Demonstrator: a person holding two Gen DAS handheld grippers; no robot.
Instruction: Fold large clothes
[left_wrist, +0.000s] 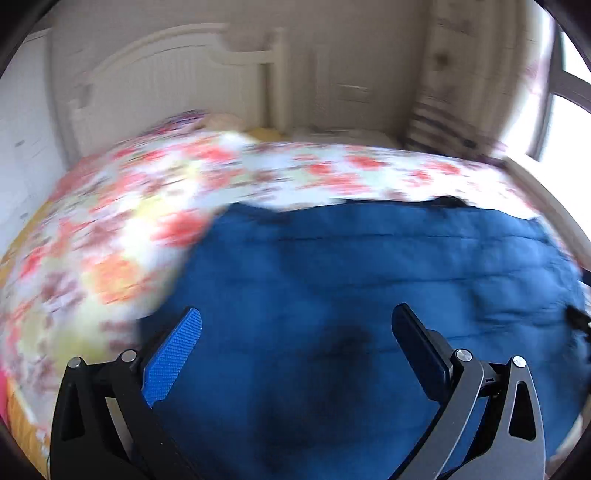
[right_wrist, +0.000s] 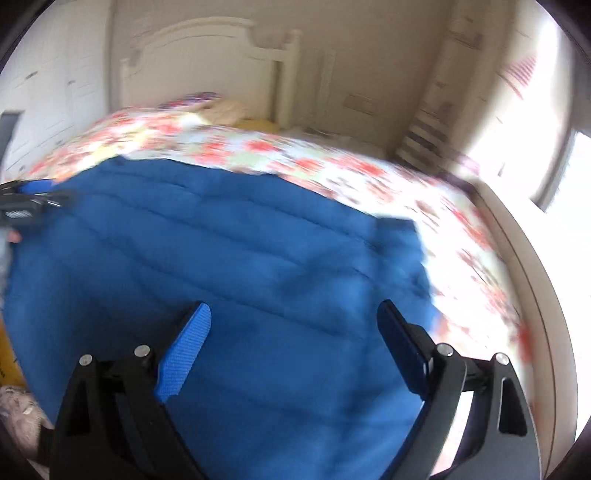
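The blue quilted garment (left_wrist: 351, 295) lies spread flat on a bed, filling the lower middle of both wrist views, its stitched channels running across it. Under it is a floral bedspread (left_wrist: 110, 229) in red, orange and white, which shows past the garment from 9 to 2 o'clock in the left wrist view and from 10 to 4 o'clock in the right wrist view; both pictures are smeared by motion blur.

The left tool (left_wrist: 295, 332) hangs above the blue fabric with its jaws spread wide and nothing between them. The right tool (right_wrist: 293, 328) is also splayed apart over the garment, gripping nothing, with only cloth seen through the gap.

In the right wrist view the garment's far right corner (right_wrist: 399, 229) sits at about 2 o'clock, just short of the bed's edge. At 9 o'clock there, a blurred dark piece of the other tool shows at the frame's rim.

A white headboard (right_wrist: 207, 62) stands at 12 o'clock beyond the bedspread, and a bright window (right_wrist: 569, 170) glares at 3 o'clock.
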